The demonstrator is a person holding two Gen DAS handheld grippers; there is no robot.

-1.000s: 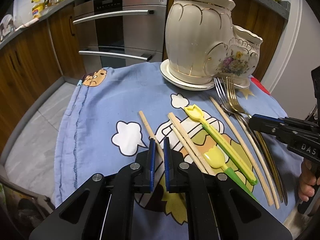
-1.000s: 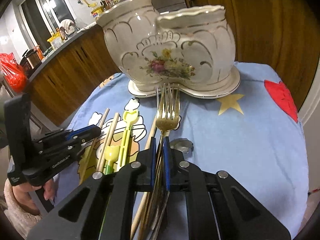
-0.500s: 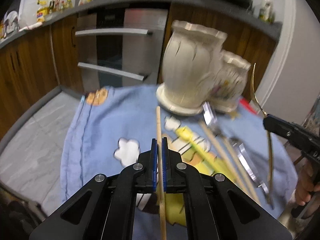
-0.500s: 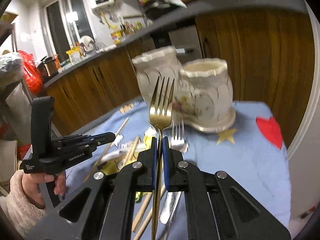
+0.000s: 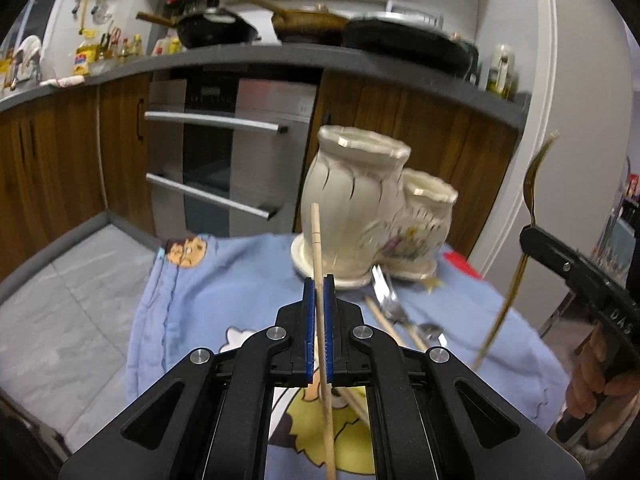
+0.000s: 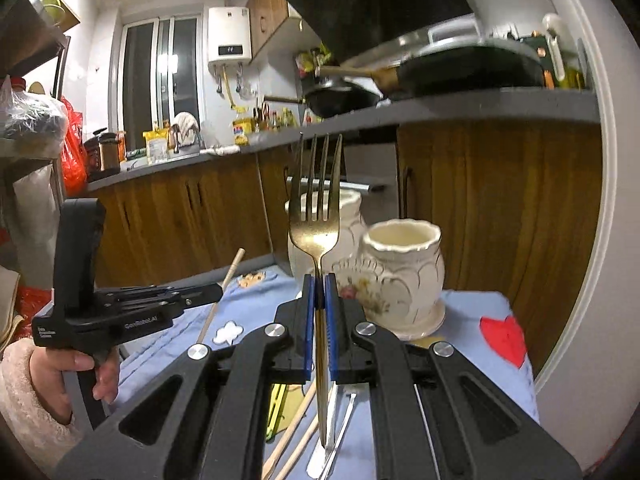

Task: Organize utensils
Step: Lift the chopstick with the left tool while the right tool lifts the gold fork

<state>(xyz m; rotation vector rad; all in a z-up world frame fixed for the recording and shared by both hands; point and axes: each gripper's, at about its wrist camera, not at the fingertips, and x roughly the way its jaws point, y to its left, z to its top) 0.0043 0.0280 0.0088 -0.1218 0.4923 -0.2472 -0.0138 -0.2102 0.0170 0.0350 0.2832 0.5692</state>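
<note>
My left gripper point(image 5: 319, 284) is shut on a wooden chopstick point(image 5: 317, 240) and holds it upright above the table. It also shows in the right wrist view point(image 6: 218, 291). My right gripper point(image 6: 320, 282) is shut on a gold fork point(image 6: 317, 216), tines up; the fork shows in the left wrist view point(image 5: 534, 184) at the right. A cream two-part ceramic holder point(image 5: 360, 208) stands on the blue cloth ahead; its smaller cup point(image 6: 402, 268) is just right of the fork.
A silver fork point(image 5: 386, 292), more chopsticks point(image 5: 384, 320) and yellow-green plastic utensils point(image 6: 276, 404) lie on the cartoon-print cloth point(image 5: 192, 292). Wooden cabinets and an oven point(image 5: 224, 160) stand behind. The table edge drops off at the left.
Both grippers rose higher and tilted up. The chopstick and the gold fork came up off the cloth and now stand near upright in front of the holder.
</note>
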